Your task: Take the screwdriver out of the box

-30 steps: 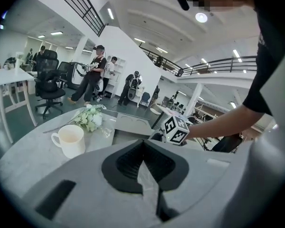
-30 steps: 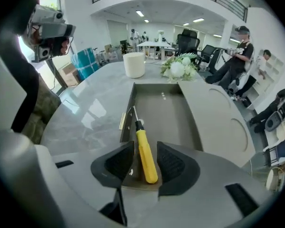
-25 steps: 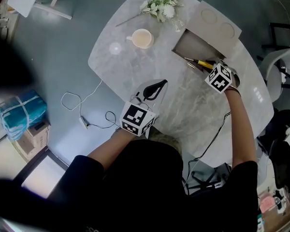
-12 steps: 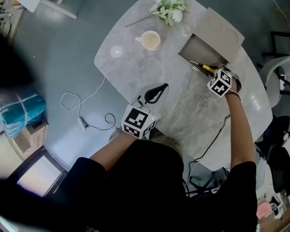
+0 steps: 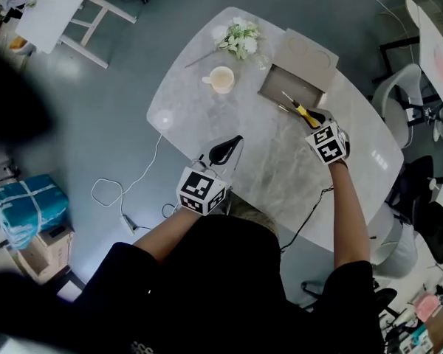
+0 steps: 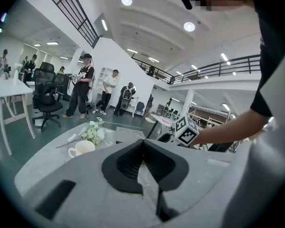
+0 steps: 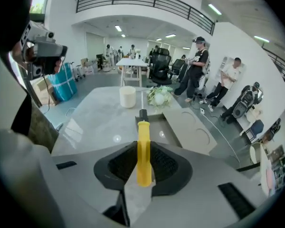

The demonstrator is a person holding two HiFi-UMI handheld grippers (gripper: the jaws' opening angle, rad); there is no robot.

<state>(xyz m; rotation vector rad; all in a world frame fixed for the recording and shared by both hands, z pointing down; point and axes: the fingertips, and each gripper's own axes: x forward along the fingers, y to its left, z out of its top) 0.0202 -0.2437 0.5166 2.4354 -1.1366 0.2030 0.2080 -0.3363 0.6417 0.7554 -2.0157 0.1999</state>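
Observation:
My right gripper (image 5: 312,116) is shut on the yellow handle of the screwdriver (image 5: 303,111), which hangs in the air over the near edge of the open grey box (image 5: 284,80). Its metal shaft points toward the box. In the right gripper view the yellow handle (image 7: 143,151) is pinched between the dark pads of the right gripper (image 7: 143,161), with the box (image 7: 157,123) below and ahead. My left gripper (image 5: 225,150) is shut with nothing in it, over the table's near side. In the left gripper view its pads meet at the left gripper's tip (image 6: 143,144).
A cream cup (image 5: 221,79) and a bunch of white flowers (image 5: 238,38) sit on the marble table (image 5: 207,116) left of the box, whose lid (image 5: 310,52) lies open behind it. A cable (image 5: 125,198) trails on the floor. Chairs (image 5: 399,94) stand at the right; people stand far off.
The right gripper closed on the screwdriver's handle and lifted it up from the box edge, rolling as it rose. The left gripper also rose a little.

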